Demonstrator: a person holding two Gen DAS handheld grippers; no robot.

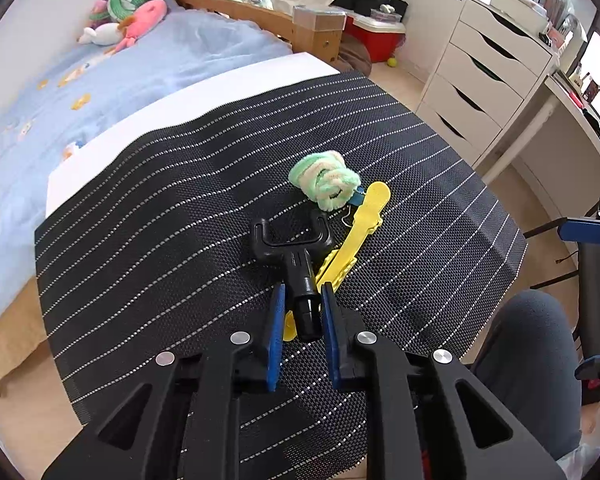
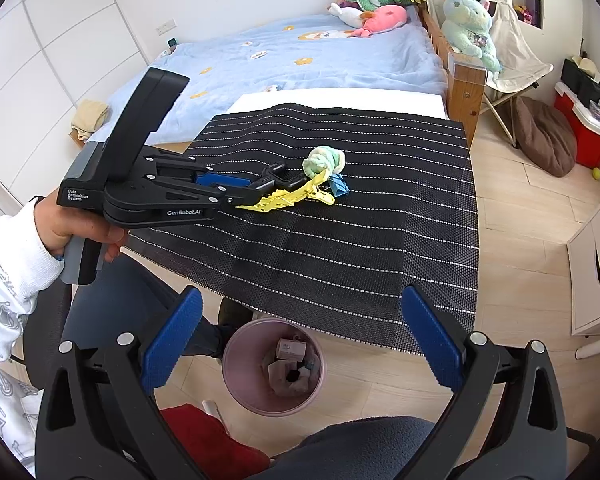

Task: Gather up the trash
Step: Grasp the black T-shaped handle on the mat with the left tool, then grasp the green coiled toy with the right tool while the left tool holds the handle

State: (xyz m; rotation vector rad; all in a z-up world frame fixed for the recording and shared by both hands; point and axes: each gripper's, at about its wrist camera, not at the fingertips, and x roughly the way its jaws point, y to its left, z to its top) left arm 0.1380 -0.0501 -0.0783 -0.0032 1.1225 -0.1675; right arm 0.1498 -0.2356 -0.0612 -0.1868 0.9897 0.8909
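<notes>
On the black striped mat (image 1: pixel 160 208) lies a black fork-shaped plastic piece (image 1: pixel 300 268). My left gripper (image 1: pixel 302 292) is shut on its stem, blue pads pressing both sides. A yellow hair clip (image 1: pixel 366 216) lies partly under it, next to a fluffy green-and-white scrunchie (image 1: pixel 326 180) and a small blue binder clip (image 1: pixel 358 198). The right wrist view shows the same left gripper (image 2: pixel 256 190) held by a hand, at the black piece (image 2: pixel 278 172) and the yellow clip (image 2: pixel 288 196). My right gripper (image 2: pixel 302 296) stands open and empty above a pink trash bin (image 2: pixel 230 360) on the floor.
The bin holds paper scraps and a small box. A bed with a blue cover (image 2: pixel 300 60) and plush toys lies beyond the mat. White drawers (image 1: pixel 484 80) stand on the right. A person's knee (image 2: pixel 360 444) and a red cloth (image 2: pixel 208 436) are near the bin.
</notes>
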